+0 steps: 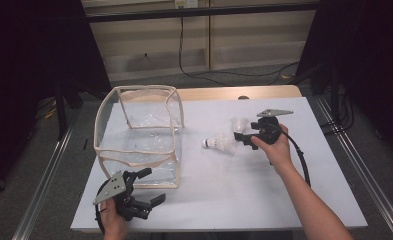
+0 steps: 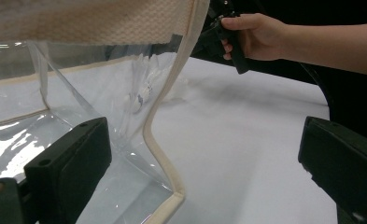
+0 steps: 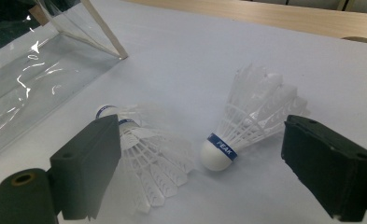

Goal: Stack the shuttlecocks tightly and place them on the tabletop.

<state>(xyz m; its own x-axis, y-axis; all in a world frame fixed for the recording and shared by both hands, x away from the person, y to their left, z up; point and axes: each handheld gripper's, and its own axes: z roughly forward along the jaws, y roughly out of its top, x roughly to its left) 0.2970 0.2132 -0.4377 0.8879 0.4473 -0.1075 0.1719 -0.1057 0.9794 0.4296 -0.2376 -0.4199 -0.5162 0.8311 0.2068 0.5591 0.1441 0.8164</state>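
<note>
Shuttlecocks are seen on the white table (image 1: pixel 224 185), right of centre: one shuttlecock (image 1: pixel 223 144) lying on its side with its cork pointing left, a second shuttlecock (image 1: pixel 239 124) just behind it, nearer the right gripper (image 1: pixel 245 137). In the right gripper view the second shuttlecock (image 3: pixel 249 121) is shown tilted, its cork with a blue band marked PEAK resting on the table, feathers raised; the first shuttlecock (image 3: pixel 144 154) lies flat beside the near jaw. Right gripper jaws are held wide apart, nothing clamped, both shuttlecocks lying between or just ahead of them. The right hand (image 1: pixel 276 147) is wrapped around the gripper handle.

The left gripper (image 1: pixel 145 187) is held at the table's front left corner, jaws spread apart, empty. A clear plastic bag with beige trim (image 1: pixel 139 132) stands open on the left half of the table, well apart from the shuttlecocks. In the left gripper view the bag's front corner (image 2: pixel 165 154) is seen between the jaws, untouched. The left hand (image 1: pixel 115 220) is at the bottom edge.
</note>
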